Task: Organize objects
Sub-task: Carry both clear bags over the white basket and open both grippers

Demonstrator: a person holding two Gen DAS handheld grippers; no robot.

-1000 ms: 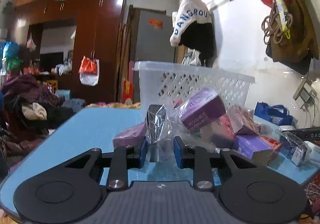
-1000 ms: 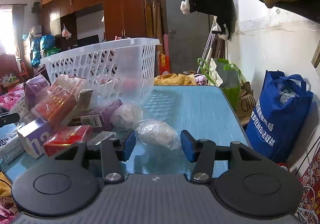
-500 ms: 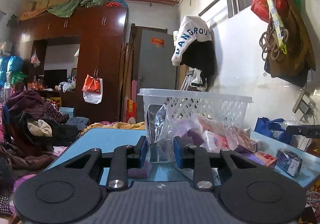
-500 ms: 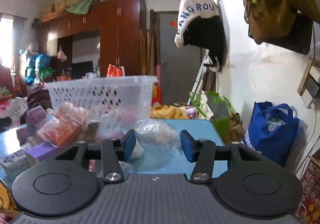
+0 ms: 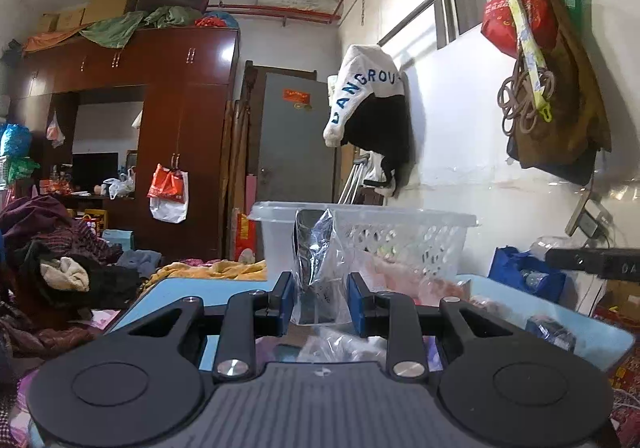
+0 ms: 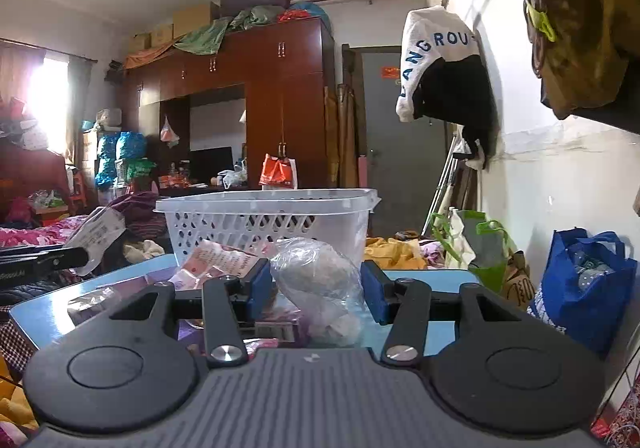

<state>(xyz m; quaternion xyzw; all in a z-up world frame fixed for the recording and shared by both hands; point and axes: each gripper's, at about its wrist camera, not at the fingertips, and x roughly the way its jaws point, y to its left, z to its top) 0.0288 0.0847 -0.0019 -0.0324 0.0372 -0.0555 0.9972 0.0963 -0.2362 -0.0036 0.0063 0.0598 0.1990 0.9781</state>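
Both grippers hold wrapped goods above the blue table (image 6: 432,276): the left gripper (image 5: 320,298) clamps an upright dark packet in plastic (image 5: 316,260), the right gripper (image 6: 318,286) apparently pinches a bagged grey bundle (image 6: 320,276). The white basket (image 6: 272,219) lies straight ahead, farther off.

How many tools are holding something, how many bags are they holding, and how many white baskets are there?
Black two-finger tools holding something: 2, the left tool and the right tool.
Clear plastic bags held: 2, the bag with a dark item and the bag with a grey lump.
White plastic lattice basket: 1.
Total: 5.
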